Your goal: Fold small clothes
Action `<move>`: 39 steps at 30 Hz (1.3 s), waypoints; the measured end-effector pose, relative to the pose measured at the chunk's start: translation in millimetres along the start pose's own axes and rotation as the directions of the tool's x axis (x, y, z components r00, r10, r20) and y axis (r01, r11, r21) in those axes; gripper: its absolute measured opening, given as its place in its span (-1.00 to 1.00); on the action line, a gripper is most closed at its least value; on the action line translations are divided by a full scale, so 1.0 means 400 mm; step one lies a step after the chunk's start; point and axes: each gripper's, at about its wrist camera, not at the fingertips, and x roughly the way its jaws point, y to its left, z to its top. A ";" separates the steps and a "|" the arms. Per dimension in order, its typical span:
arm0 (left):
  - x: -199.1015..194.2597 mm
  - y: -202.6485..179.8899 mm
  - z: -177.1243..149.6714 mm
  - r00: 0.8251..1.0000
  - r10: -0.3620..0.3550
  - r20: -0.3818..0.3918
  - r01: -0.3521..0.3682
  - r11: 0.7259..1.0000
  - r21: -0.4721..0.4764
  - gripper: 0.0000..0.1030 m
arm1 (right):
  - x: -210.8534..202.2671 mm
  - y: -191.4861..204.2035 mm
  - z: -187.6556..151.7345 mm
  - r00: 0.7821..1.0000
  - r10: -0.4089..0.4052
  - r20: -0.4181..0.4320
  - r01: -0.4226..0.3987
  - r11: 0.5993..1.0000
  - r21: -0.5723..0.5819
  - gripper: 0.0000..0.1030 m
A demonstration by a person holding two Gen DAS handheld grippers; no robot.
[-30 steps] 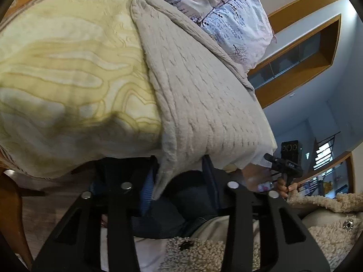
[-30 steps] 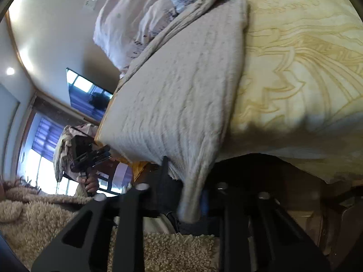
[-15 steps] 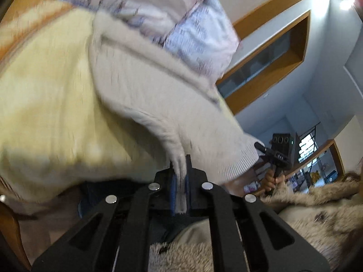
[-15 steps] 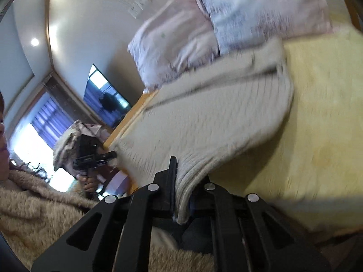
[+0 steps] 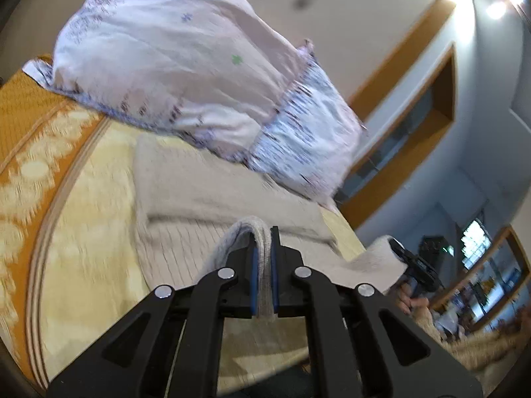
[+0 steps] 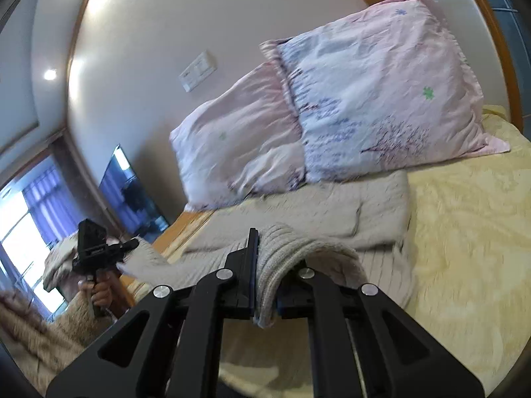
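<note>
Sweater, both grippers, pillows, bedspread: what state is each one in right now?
Sweater: near edge pinched and raised, far part flat on the bed.
Left gripper: jaws shut on sweater.
Right gripper: jaws shut on sweater.
Pillows: lying at the sweater's far edge.
Bedspread: spread flat.

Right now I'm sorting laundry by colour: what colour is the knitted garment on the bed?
Plain beige-grey, with a ribbed knit; it shows best in the right wrist view.

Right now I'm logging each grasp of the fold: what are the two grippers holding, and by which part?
Both hold the beige knit sweater by its near edge: left gripper and right gripper each pinch a fold of it.
</note>
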 end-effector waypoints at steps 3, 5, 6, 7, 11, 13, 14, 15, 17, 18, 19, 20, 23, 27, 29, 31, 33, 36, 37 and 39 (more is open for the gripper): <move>0.047 0.020 0.070 0.998 0.063 0.018 -0.063 0.997 -0.033 -0.89 | 0.047 -0.023 0.038 0.998 -0.064 0.016 0.064 0.998 -0.007 -0.84; 0.078 0.028 0.111 0.994 0.104 0.027 -0.103 0.994 -0.043 -0.89 | 0.080 -0.044 0.065 0.995 -0.096 0.022 0.096 0.995 0.000 -0.84; 0.100 0.033 0.135 0.993 0.117 0.029 -0.115 0.992 -0.054 -0.89 | 0.096 -0.053 0.075 0.994 -0.104 0.023 0.104 0.995 0.007 -0.84; 0.122 0.034 0.160 0.991 0.128 0.033 -0.126 0.990 -0.056 -0.89 | 0.118 -0.065 0.091 0.993 -0.113 0.024 0.113 0.993 0.019 -0.84; 0.204 0.035 0.224 0.985 0.165 0.046 -0.163 0.986 -0.044 -0.89 | 0.195 -0.103 0.136 0.988 -0.153 0.021 0.152 0.987 0.058 -0.84; 0.263 0.057 0.247 0.980 0.197 0.032 -0.196 0.979 -0.055 -0.89 | 0.241 -0.143 0.146 0.983 -0.185 -0.005 0.185 0.975 0.122 -0.84; 0.292 0.071 0.252 0.977 0.212 0.015 -0.210 0.975 -0.070 -0.89 | 0.261 -0.162 0.147 0.980 -0.196 -0.025 0.198 0.968 0.154 -0.84; 0.317 0.090 0.254 0.975 0.224 -0.004 -0.224 0.971 -0.089 -0.89 | 0.291 -0.191 0.145 0.977 -0.206 -0.058 0.213 0.957 0.195 -0.84; 0.368 0.137 0.250 0.968 0.246 -0.048 -0.251 0.958 -0.140 -0.89 | 0.340 -0.233 0.139 0.966 -0.232 -0.117 0.255 0.937 0.241 -0.84; 0.385 0.157 0.248 0.965 0.254 -0.064 -0.261 0.952 -0.159 -0.89 | 0.359 -0.248 0.136 0.959 -0.245 -0.142 0.275 0.927 0.255 -0.84; 0.404 0.180 0.245 0.961 0.264 -0.080 -0.274 0.945 -0.176 -0.89 | 0.382 -0.268 0.134 0.948 -0.265 -0.174 0.306 0.910 0.279 -0.83; 0.415 0.193 0.242 0.960 0.267 -0.089 -0.279 0.942 -0.189 -0.89 | 0.393 -0.280 0.133 0.944 -0.271 -0.190 0.319 0.899 0.300 -0.82; 0.438 0.224 0.238 0.960 0.253 -0.118 -0.275 0.932 -0.238 -0.87 | 0.411 -0.314 0.142 0.951 -0.239 -0.196 0.299 0.872 0.387 -0.10; 0.429 0.235 0.255 0.958 0.266 -0.104 -0.284 0.919 -0.274 -0.09 | 0.368 -0.292 0.165 0.956 -0.279 -0.095 0.294 0.884 0.364 0.55; 0.400 0.227 0.268 0.956 0.286 -0.069 -0.294 0.917 -0.269 0.11 | 0.339 -0.278 0.164 0.952 -0.292 -0.089 0.304 0.887 0.347 0.54; 0.370 0.217 0.273 0.959 0.277 -0.059 -0.283 0.927 -0.248 0.11 | 0.304 -0.267 0.152 0.940 -0.325 -0.099 0.340 0.884 0.322 0.39; 0.352 0.207 0.266 0.958 0.279 -0.070 -0.287 0.933 -0.216 0.11 | 0.273 -0.267 0.137 0.931 -0.342 -0.127 0.365 0.875 0.318 0.23; 0.328 0.190 0.238 0.950 0.290 -0.115 -0.306 0.940 -0.154 0.02 | 0.243 -0.265 0.107 0.920 -0.352 -0.174 0.389 0.873 0.293 0.03; 0.320 0.184 0.223 0.946 0.295 -0.133 -0.312 0.941 -0.131 0.01 | 0.234 -0.259 0.089 0.910 -0.364 -0.197 0.407 0.873 0.270 -0.01; 0.310 0.176 0.203 0.938 0.310 -0.153 -0.326 0.940 -0.099 -0.01 | 0.225 -0.251 0.061 0.901 -0.373 -0.221 0.421 0.873 0.244 -0.04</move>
